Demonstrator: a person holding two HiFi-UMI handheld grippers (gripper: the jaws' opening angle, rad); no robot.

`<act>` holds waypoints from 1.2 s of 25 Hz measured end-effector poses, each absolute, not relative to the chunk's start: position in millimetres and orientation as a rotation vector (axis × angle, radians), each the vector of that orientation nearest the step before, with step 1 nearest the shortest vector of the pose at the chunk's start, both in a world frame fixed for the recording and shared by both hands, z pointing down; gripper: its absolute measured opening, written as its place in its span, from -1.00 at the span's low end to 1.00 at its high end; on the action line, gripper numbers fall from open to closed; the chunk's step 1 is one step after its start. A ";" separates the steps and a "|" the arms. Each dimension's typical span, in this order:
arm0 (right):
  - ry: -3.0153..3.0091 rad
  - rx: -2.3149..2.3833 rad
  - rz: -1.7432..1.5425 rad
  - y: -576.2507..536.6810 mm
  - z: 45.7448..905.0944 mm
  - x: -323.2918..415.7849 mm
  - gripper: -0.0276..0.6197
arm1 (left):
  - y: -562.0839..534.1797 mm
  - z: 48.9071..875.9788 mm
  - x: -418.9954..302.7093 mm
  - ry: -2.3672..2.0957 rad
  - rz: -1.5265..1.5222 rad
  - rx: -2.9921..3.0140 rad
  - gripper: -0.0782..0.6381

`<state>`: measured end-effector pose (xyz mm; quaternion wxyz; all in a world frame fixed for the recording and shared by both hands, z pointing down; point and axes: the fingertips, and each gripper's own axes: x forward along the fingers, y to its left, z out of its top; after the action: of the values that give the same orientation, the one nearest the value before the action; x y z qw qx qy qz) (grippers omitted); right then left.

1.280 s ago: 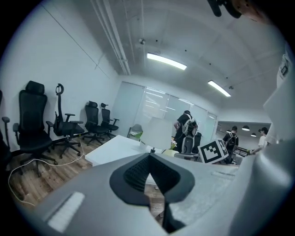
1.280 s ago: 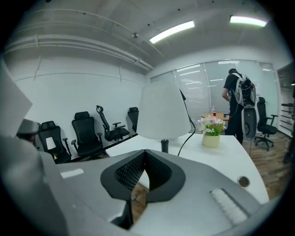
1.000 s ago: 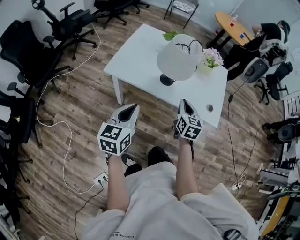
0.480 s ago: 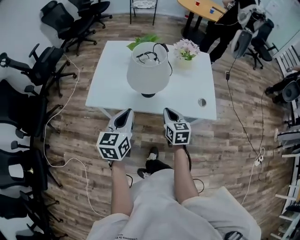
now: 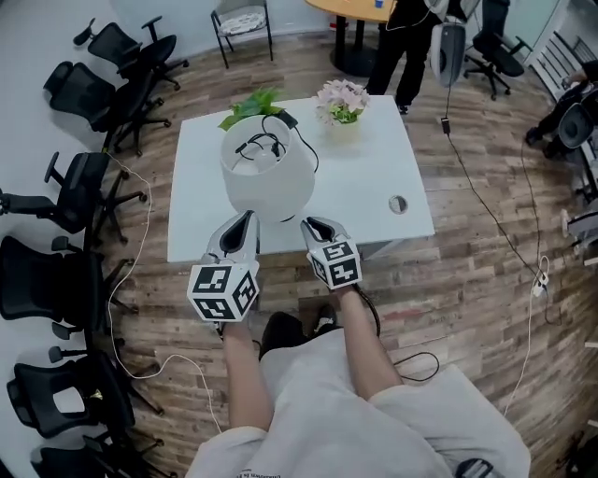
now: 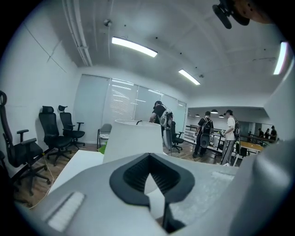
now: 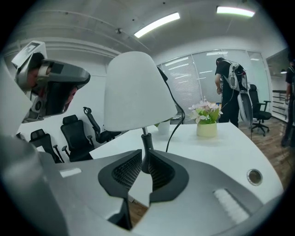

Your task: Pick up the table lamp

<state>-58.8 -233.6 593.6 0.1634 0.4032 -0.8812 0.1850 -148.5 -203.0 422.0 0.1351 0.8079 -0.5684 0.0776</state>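
The table lamp (image 5: 266, 177) stands on the white table (image 5: 374, 187): a white shade with a black cord looped over its top, on a dark stem (image 7: 146, 145). In the head view the shade hides the base. Both grippers hover at the table's near edge, just short of the shade. My left gripper (image 5: 241, 229) is shut and empty, with the shade (image 6: 133, 138) straight ahead of it. My right gripper (image 5: 313, 227) is open; its jaws have just been opening to a narrow gap with nothing in it. The stem lines up beyond that gap (image 7: 144, 153).
A flower pot (image 5: 342, 101) and a green plant (image 5: 250, 105) stand at the table's far edge, and a cable hole (image 5: 399, 203) lies at the right. Black office chairs (image 5: 84, 187) crowd the left side. Cords run over the wooden floor. A person (image 5: 411, 28) stands beyond the table.
I have come up to the table, and both grippers have moved from over the floor to its near edge by the lamp. The right gripper's jaws have parted a little.
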 end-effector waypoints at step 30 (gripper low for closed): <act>-2.561 1.124 0.396 -337.6 630.9 -154.6 -0.14 | -306.2 405.2 -177.7 -1.549 0.265 2.457 -0.78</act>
<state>-154.6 -337.6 630.9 0.1576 0.3930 -0.8953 0.1383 -177.7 -306.2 405.2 0.1124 0.8370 -0.5279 0.0903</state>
